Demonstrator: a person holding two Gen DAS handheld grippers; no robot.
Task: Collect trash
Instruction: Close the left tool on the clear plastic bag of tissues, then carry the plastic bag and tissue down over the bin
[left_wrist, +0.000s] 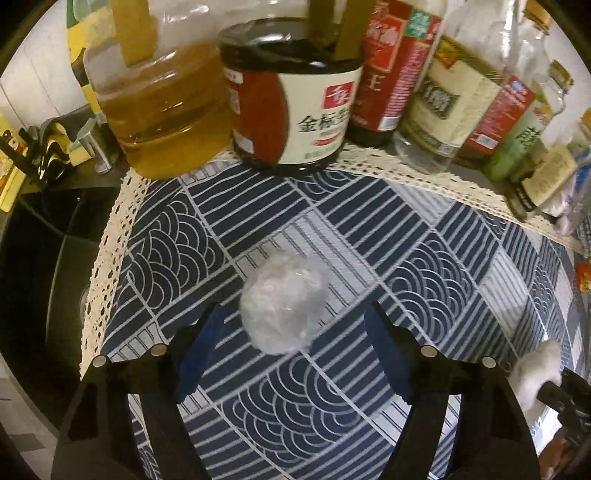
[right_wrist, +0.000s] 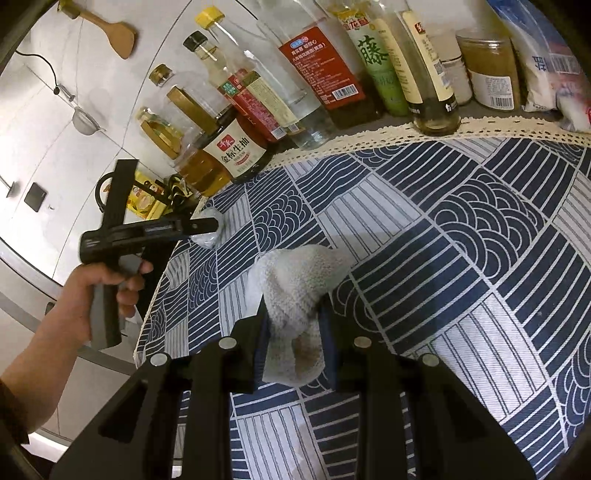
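Observation:
A crumpled ball of clear plastic wrap (left_wrist: 282, 301) lies on the blue patterned cloth (left_wrist: 424, 258). My left gripper (left_wrist: 295, 339) is open, its jaws on either side of the ball's near end, not closed on it. In the right wrist view the left gripper (right_wrist: 212, 229) shows at the left, held by a hand, with the plastic ball (right_wrist: 208, 240) at its tips. My right gripper (right_wrist: 295, 317) is shut on a crumpled white-grey paper towel (right_wrist: 297, 291) just above the cloth. The towel also shows in the left wrist view (left_wrist: 535, 373) at the lower right.
Oil and sauce bottles stand along the cloth's far edge: a yellow oil jug (left_wrist: 162, 103), a dark soy sauce jug (left_wrist: 291, 96), and several bottles (right_wrist: 332, 66) and jars (right_wrist: 487, 70). A dark sink (left_wrist: 48, 251) lies left of the cloth's lace edge.

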